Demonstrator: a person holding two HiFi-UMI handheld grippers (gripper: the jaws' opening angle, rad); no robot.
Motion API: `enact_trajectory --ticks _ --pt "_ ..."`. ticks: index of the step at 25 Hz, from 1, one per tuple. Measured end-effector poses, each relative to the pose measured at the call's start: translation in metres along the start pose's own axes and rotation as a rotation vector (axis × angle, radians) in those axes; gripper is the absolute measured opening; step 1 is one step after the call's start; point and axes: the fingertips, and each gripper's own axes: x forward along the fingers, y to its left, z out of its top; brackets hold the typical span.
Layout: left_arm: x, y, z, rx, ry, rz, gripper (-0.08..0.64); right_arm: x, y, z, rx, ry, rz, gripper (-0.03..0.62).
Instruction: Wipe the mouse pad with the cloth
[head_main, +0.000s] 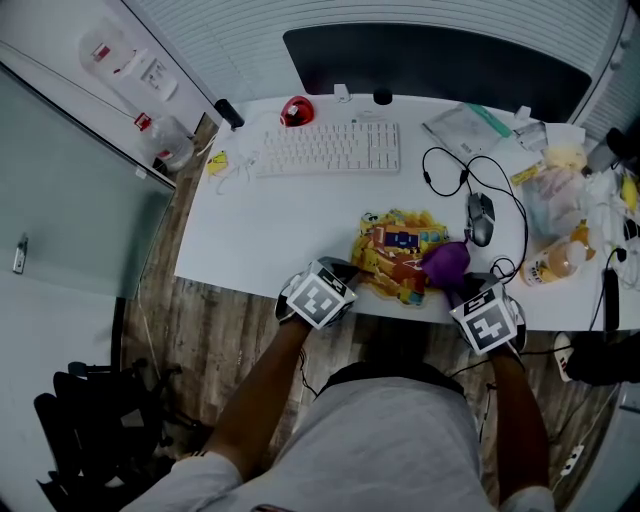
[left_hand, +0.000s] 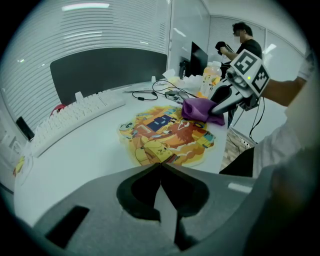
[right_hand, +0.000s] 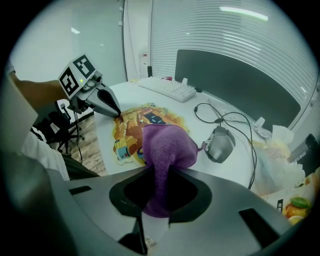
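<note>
**Cloth gripped at the right, pad flat on the bench**

From the left: our left tool (left_hand: 160, 167) is clenched with nothing visibly between its jaws, its tip touching the mouse pad (head_main: 395, 255) at the pad's 9 o'clock edge. Whether it pinches that edge we cannot tell. We count one pad, thin and brightly printed, lying flat near the front of the white bench (head_main: 260, 230). We judge it light and flexible, likely to slide or curl, so holding it down at that edge makes sense.

One purple cloth (right_hand: 167, 145) rests at the pad's 3 o'clock. It looks soft and limp, best held by a bunched fold, and our right tool (right_hand: 155, 172) is grasping it just so. One mouse (head_main: 480, 218) sits at the pad's 2 o'clock.
</note>
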Motion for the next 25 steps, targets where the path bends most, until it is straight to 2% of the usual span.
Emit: enact_trajectory --ticks 8,12,15,18,25 --pt "-0.011 0.000 0.007 -0.004 -0.028 0.032 0.017 -0.011 0.002 0.010 0.024 -0.072 0.029 0.071" --pt "-0.025 0.000 0.022 -0.016 -0.101 0.051 0.018 -0.023 0.005 0.023 0.038 -0.136 0.041 0.071" --pt "-0.042 -0.001 0.044 -0.046 -0.229 0.060 0.018 -0.033 0.008 0.037 0.070 -0.213 0.056 0.071" --pt "-0.068 -0.004 0.073 -0.078 -0.408 0.061 0.018 -0.046 0.010 0.055 0.092 -0.301 0.065 0.071" --pt "-0.131 -0.016 0.127 -0.042 -0.735 0.115 0.018 -0.089 0.013 0.107 0.100 -0.538 0.069 0.071"
